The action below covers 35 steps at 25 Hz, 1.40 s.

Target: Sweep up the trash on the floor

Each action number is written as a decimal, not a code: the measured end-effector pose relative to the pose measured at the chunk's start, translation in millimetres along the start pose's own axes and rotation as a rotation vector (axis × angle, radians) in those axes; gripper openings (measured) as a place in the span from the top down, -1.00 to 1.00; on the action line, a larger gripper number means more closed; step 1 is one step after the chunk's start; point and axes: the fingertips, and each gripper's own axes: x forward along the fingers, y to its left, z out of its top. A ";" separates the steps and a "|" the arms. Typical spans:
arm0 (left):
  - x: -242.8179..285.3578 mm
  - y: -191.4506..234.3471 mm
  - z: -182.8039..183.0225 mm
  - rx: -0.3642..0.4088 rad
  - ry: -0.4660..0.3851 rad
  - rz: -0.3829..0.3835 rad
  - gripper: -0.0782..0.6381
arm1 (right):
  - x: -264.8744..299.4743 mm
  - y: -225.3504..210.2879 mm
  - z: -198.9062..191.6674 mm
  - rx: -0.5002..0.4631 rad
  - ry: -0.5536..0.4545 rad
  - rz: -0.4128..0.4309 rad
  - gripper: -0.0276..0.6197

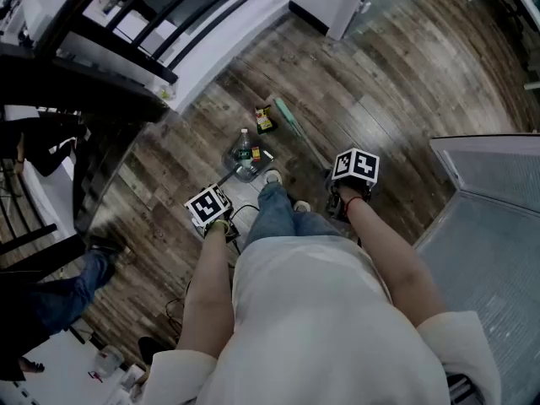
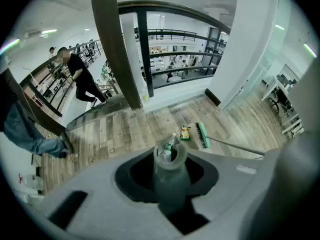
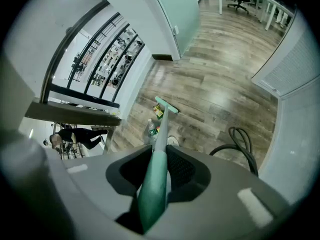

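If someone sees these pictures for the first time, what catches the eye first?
The green broom, its handle shut in the right claw, reaches the wood floor ahead, beside a colourful packet. Closer in, a plastic bottle sits in the dustpan held by the left claw.

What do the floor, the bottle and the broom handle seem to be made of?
Floor: wood or wood-look planks with a matte finish, showing grain streaks and board seams.
Bottle: probably clear plastic, since you can see through it; it carries a green label.
Broom handle: a smooth teal grip, plastic or rubber, with a paler shaft beyond that may be metal.
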 end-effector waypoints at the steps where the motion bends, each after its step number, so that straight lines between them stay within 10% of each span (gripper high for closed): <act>1: 2.0 0.6 2.4 0.001 0.002 0.000 0.53 | 1.7 4.1 4.8 -0.004 -0.001 -0.001 0.62; 35: 26.4 5.0 40.1 0.011 0.046 -0.001 0.53 | 92.5 88.9 76.2 -0.400 0.109 -0.234 0.62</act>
